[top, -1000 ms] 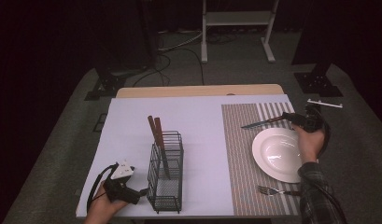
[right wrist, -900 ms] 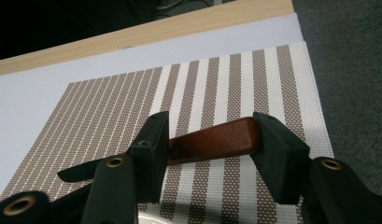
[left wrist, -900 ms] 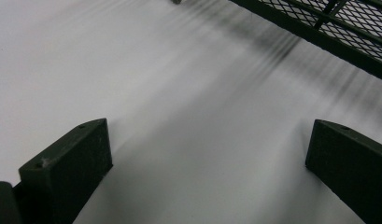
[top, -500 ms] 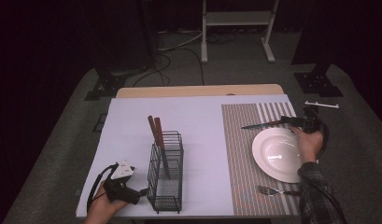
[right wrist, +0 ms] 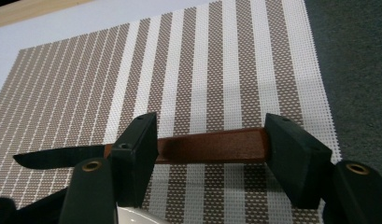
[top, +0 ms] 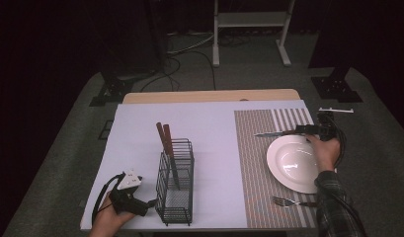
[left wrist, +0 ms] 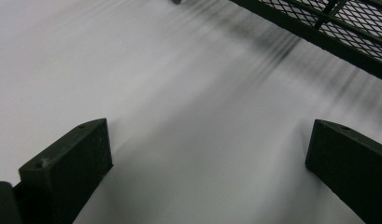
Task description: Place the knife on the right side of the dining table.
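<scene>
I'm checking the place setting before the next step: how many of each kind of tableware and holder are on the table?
Knives: 1 (knife)
Forks: 1 (fork)
Plates: 1 (white plate)
Placemats: 1 (striped placemat)
Wire caddies: 1 (black wire caddy)
Wooden-handled utensils in the caddy: 2 (wooden handles)
Total: 7

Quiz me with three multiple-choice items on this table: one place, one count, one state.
1. Where does the fork lie?
A. In a mug
B. On the striped placemat, on the person's side of the white plate
C. On the floor

2. How many brown handles stick up from the wire caddy?
A. Two
B. Four
C. None

3. How is the left claw?
A. Shut on a spoon
B. Shut on a cloth
C. Open, empty

Answers:
1. B, the fork rests on the mat by the table's near edge.
2. A, two handles lean side by side.
3. C, its jaws stand wide apart over bare white cover.
</scene>
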Demonstrator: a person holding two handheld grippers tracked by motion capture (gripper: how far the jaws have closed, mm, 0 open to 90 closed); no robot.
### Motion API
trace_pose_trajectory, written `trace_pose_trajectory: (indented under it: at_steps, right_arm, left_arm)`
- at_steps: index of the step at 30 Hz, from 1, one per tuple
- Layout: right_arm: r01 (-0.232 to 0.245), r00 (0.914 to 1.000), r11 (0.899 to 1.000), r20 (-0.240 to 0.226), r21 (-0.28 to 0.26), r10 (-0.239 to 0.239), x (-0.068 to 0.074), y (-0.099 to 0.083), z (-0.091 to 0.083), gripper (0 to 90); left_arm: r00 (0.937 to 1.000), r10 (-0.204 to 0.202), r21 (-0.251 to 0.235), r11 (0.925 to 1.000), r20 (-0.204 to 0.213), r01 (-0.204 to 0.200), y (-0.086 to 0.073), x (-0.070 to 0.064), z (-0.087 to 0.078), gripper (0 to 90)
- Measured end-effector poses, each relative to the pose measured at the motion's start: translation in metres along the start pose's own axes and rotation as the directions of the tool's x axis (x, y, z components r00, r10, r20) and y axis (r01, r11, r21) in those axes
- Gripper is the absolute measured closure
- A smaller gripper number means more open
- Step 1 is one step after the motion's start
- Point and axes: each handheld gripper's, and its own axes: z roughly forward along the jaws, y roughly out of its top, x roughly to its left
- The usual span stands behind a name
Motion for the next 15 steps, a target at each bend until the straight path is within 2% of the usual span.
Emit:
trace_pose_trajectory:
  at_steps: [9, 15]
  right_arm:
    - [0.009, 0.9990, 1.000, 0.043, 0.020, -0.010, 0.0026, 0.0002, 0.0023, 31.9]
    - [0.008, 0.9975, 1.000, 0.070, 0.004, -0.009, 0.0039, 0.0007, -0.0006, 27.4]
  left_arm:
    - [1.0000, 0.000, -0.002, 1.0000, -0.001, 0.000, -0.0001, -0.0002, 0.0000, 0.0]
    - [1.0000, -0.001, -0.002, 1.0000, -0.001, 0.001, -0.0001, -0.0001, 0.0000, 0.0]
